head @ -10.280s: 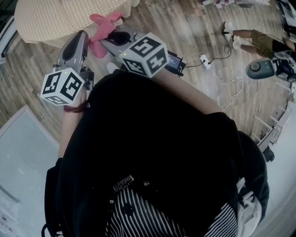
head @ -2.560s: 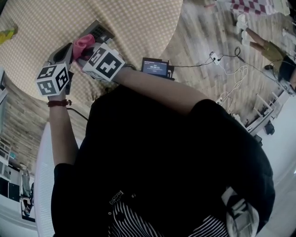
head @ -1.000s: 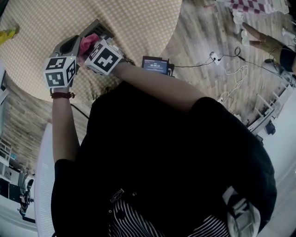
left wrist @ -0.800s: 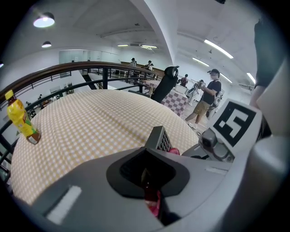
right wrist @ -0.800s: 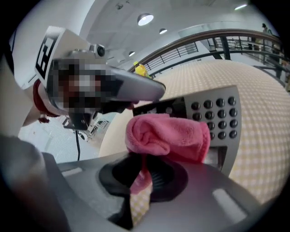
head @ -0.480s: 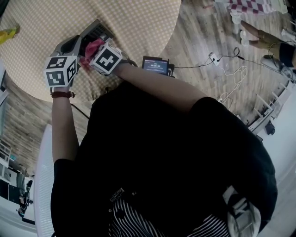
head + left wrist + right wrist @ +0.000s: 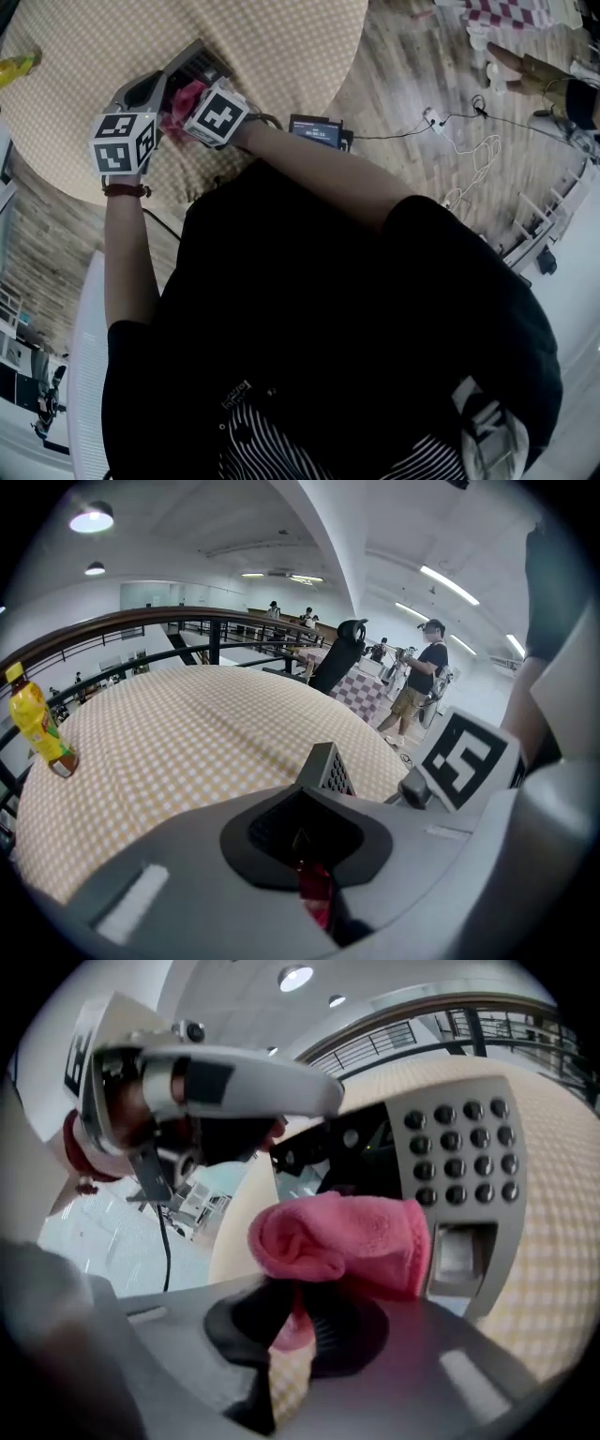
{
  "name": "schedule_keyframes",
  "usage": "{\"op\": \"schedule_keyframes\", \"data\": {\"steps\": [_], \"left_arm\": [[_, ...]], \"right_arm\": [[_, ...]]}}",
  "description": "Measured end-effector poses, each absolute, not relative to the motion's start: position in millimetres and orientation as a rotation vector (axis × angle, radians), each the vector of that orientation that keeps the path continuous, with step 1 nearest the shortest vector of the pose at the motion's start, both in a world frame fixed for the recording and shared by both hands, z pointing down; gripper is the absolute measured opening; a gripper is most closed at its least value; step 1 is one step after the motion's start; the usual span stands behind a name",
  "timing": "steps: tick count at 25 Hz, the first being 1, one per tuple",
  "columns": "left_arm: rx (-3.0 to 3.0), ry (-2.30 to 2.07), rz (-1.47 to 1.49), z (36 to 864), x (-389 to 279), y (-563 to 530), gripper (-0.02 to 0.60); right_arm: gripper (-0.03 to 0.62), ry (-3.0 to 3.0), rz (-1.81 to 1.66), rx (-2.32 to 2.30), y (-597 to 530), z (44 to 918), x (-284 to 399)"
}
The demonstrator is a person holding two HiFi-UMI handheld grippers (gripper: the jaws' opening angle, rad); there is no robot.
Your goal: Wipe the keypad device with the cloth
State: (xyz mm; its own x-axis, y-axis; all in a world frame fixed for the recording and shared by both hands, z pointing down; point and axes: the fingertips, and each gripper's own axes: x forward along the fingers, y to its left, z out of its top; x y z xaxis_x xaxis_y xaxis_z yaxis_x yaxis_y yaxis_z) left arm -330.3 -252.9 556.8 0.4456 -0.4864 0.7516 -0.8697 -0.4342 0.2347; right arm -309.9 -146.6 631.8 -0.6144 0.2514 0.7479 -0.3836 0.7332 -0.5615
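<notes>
A grey keypad device [image 7: 194, 62] [image 7: 469, 1157] lies on the round checked table [image 7: 272, 47]. Only its ribbed corner [image 7: 328, 767] shows in the left gripper view. My left gripper [image 7: 170, 79] [image 7: 306, 844] has its jaws together at the device's end and seems to be gripping it; a red sliver shows between the jaws. My right gripper [image 7: 189, 105] [image 7: 291, 1327] is shut on a folded pink cloth [image 7: 184, 97] [image 7: 339, 1239]. The cloth presses on the device's face just below the black keys [image 7: 457, 1152].
A yellow bottle [image 7: 19, 64] [image 7: 37, 726] stands at the table's far left edge. On the wood floor lie a small screen unit [image 7: 314, 131], a power strip and white cables [image 7: 469, 173]. People [image 7: 420, 688] and a black chair [image 7: 341, 654] are beyond the table.
Ten seconds ago both grippers hung over the floor with the cloth. Over the last second the right gripper and cloth shifted slightly along the device; the left gripper stayed put.
</notes>
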Motion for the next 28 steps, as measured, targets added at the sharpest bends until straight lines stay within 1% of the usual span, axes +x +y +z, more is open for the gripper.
{"op": "schedule_keyframes", "data": {"steps": [4,9,11,20,28], "left_arm": [[2.081,-1.128,0.793,555,-329,-253,0.003],[2.069,-1.133,0.765,554,-330,-254,0.003],[2.075,-1.134,0.757,552,-331,-254,0.003],[2.055,-1.166,0.734,553,-332,-253,0.003],[2.015,-1.21,0.739,550,-335,-244,0.003]], "right_arm": [[0.049,-1.954,0.939,0.115,-136,648,-297],[0.049,-2.205,0.82,0.155,-176,583,-342],[0.049,-2.203,0.844,0.137,-183,577,-351],[0.049,-1.981,1.003,0.117,-147,633,-317],[0.049,-1.899,0.907,0.111,-126,651,-303]]}}
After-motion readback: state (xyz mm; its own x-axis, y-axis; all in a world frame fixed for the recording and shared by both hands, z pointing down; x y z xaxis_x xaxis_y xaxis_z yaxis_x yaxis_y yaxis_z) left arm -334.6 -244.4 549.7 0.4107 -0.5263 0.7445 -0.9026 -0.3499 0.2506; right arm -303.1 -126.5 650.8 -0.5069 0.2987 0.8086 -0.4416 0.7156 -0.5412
